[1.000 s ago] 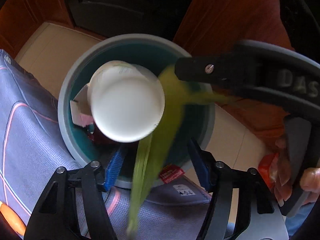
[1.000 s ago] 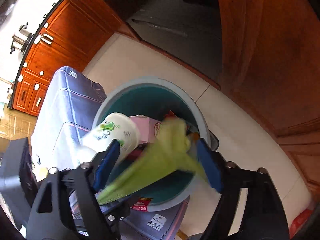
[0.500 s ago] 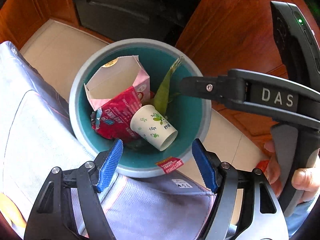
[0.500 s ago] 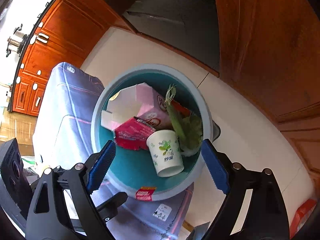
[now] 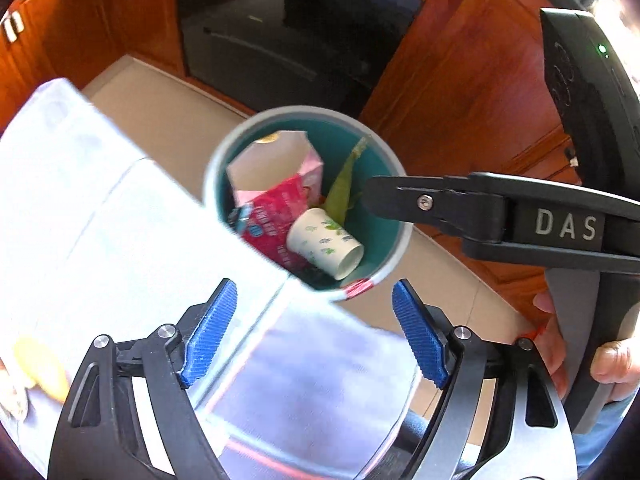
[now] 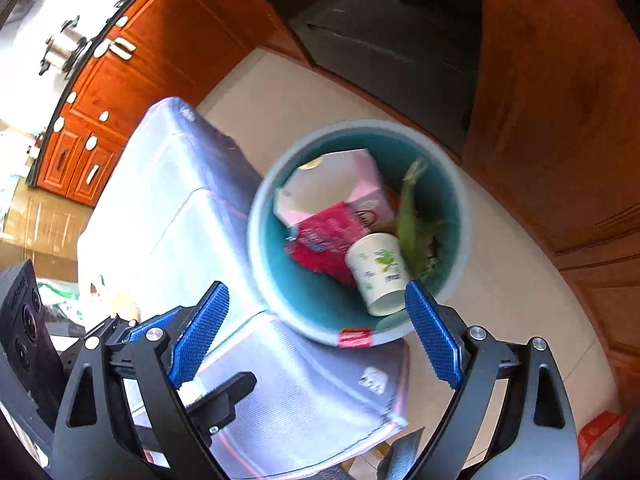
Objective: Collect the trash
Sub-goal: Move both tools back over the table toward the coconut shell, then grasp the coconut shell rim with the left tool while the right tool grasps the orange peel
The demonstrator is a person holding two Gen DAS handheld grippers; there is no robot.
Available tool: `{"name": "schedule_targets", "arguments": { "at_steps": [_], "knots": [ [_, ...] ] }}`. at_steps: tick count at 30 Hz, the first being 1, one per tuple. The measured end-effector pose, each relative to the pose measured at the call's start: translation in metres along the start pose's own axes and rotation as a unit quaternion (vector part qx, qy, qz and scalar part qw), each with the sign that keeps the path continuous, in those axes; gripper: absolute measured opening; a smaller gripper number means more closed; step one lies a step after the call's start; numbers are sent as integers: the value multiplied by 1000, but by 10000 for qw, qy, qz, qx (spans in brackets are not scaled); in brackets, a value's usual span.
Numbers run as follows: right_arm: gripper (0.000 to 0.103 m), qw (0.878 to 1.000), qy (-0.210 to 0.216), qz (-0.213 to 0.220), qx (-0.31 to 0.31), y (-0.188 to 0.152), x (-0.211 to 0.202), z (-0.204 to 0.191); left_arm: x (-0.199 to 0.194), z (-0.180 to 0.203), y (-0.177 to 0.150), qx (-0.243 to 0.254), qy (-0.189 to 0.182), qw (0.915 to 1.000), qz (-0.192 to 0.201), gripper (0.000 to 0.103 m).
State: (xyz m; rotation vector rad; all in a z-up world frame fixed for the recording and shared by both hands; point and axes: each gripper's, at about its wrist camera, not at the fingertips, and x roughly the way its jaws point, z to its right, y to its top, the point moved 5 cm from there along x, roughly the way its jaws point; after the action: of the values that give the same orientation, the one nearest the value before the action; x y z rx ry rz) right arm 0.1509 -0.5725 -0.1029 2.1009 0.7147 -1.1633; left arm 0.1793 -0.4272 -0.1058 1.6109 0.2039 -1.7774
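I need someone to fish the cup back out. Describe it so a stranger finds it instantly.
Find the round grey bin with the teal inside, on the floor beside the cloth-covered table. Inside, the paper cup lies on its side between a red wrapper and green leaves: the only white thing printed with small green plants.

Trash lying in the bin (image 5: 400, 240)

Beyond the spreading, empty blue fingers (image 5: 208, 332), a paper cup (image 5: 324, 242), red wrapper (image 5: 272, 216) and pink carton (image 5: 276, 164) fill it.

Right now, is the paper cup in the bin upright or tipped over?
Tipped over: the paper cup lies on its side inside the bin, open mouth facing sideways.
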Motion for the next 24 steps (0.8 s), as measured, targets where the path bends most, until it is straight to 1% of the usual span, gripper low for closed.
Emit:
{"name": "schedule_targets", "arguments": {
  "at_steps": [5, 12, 19, 24],
  "knots": [
    [88, 9994, 57, -41, -330, -15, 0, -45, -33, -35, -22, -255, 89, 9993, 251, 84],
    [88, 9957, 165, -302, -859, -40, 13, -121, -77, -96, -65, -700, 228, 9957, 561, 88],
    [88, 9871, 226, -618, -1462, -67, 40, -200, -112, -163, -109, -1106, 501, 9888, 866, 91],
    [88, 9791, 175, -879, -1824, -85, 67, -244, -131, -208, -138, -1460, 623, 9821, 1010, 94]
  ]
}}
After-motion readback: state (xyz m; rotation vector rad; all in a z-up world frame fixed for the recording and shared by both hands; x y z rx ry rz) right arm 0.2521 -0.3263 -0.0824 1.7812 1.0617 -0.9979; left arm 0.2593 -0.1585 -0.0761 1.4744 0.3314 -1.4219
